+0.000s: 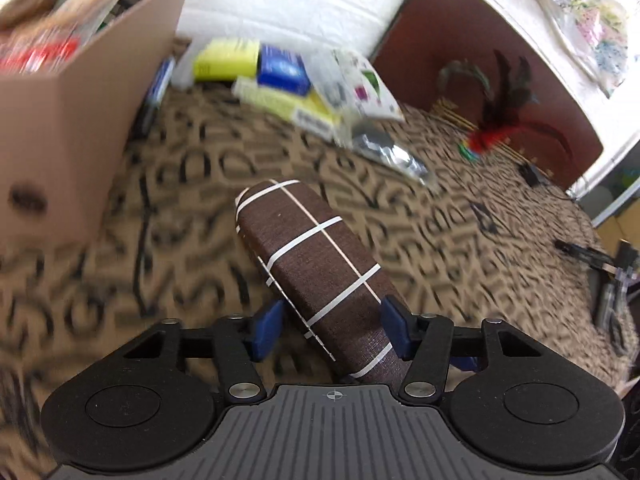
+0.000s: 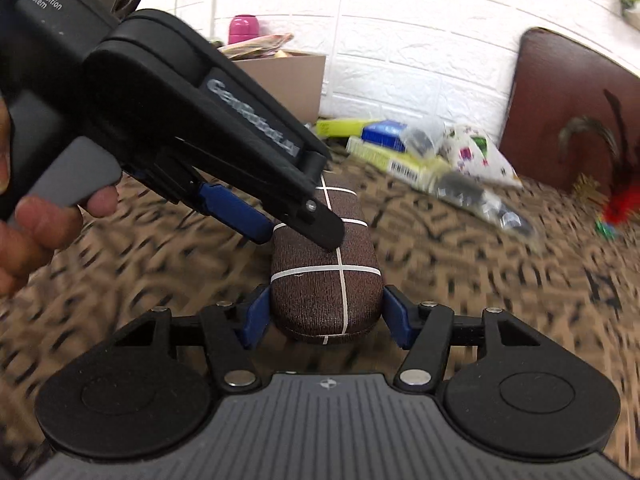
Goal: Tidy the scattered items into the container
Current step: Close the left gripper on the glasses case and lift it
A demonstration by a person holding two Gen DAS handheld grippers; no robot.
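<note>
Case point(image 1: 316, 276), brown with white cross-lines, was off the patterned cloth point(image 1: 420, 232) and gripped at both ends: your left gripper point(image 1: 331, 330) had its blue pads pressed on one end, your right gripper point(image 2: 320, 320) clamped the other. The box point(image 1: 68, 128), already holding several packets, stood to the left against the white wall, well apart from the case. Judged from this, the task was partly done: the case was in transit, while the yellow and blue cartons point(image 1: 272, 76), a foil packet point(image 1: 388, 152), a printed pouch point(image 1: 364, 84) and a feather toy point(image 1: 500, 120) lay unsorted on the cloth. Your left gripper reached in from the upper left, angled downward; your right pointed level along the case
</note>
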